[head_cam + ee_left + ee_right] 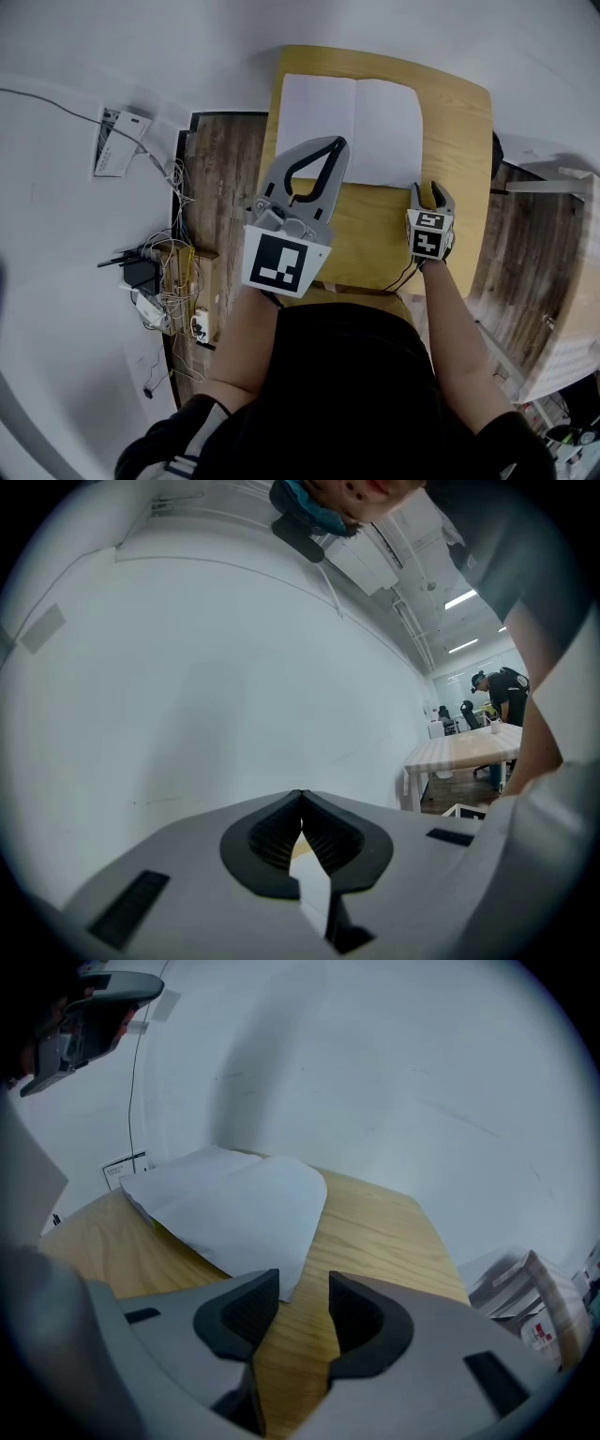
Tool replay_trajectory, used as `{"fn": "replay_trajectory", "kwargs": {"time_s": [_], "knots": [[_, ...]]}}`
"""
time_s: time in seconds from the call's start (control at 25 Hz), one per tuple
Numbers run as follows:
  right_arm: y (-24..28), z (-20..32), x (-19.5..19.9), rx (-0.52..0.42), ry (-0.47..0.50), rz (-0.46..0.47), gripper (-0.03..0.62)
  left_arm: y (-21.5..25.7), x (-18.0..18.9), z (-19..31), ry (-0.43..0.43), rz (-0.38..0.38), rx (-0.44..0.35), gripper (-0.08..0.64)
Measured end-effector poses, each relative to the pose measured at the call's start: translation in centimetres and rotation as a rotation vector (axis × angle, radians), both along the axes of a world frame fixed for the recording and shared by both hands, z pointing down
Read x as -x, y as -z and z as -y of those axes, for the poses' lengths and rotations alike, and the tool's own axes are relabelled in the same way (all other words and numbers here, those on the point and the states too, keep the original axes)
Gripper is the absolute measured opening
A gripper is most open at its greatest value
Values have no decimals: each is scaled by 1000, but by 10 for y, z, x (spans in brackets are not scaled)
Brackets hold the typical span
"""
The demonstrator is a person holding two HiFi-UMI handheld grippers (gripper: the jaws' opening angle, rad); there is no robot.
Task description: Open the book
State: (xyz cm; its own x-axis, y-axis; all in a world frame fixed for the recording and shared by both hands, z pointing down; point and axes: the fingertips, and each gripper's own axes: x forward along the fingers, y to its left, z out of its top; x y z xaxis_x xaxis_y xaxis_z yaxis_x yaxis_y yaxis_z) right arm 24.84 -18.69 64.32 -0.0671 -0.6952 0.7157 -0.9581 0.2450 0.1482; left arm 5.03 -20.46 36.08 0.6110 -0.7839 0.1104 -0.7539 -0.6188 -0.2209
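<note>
White open book (352,127) flat on pale wooden tabletop (459,122). Right hand-held gripper (428,191) gaping, empty, at book's near right corner. Left hand-held gripper (336,142) pinched closed, held over near-left edge.

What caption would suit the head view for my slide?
Open white book on a wooden table; left tool shut, right tool open, both empty.

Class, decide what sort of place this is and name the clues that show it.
Probably an office or workroom: a wooden desk, tangled cables on the floor by the wall, and more desks under ceiling strip lights.
</note>
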Motion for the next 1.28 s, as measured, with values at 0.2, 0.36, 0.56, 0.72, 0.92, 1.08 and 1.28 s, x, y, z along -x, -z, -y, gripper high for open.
{"fn": "replay_trajectory", "kwargs": {"time_s": [0.2,0.36,0.56,0.72,0.92,1.08,1.28], "knots": [[-1,1,0,4,24,-6,164,-1,-1,-3,5,6,4,11],[0,1,-1,13,61,-33,172,2,-1,-5,3,29,-3,11],[20,4,4,-52,134,-78,189,11,5,-6,11,31,-18,11],[50,7,2,-141,126,-70,189,18,4,-8,-9,25,-31,11],[100,7,15,-257,153,-4,189,28,7,-10,-32,8,-47,11],[152,5,34,-372,182,51,189,42,11,-15,-66,-6,-71,11],[208,-9,56,-478,166,97,189,61,21,-31,-95,-16,-92,11]]}}
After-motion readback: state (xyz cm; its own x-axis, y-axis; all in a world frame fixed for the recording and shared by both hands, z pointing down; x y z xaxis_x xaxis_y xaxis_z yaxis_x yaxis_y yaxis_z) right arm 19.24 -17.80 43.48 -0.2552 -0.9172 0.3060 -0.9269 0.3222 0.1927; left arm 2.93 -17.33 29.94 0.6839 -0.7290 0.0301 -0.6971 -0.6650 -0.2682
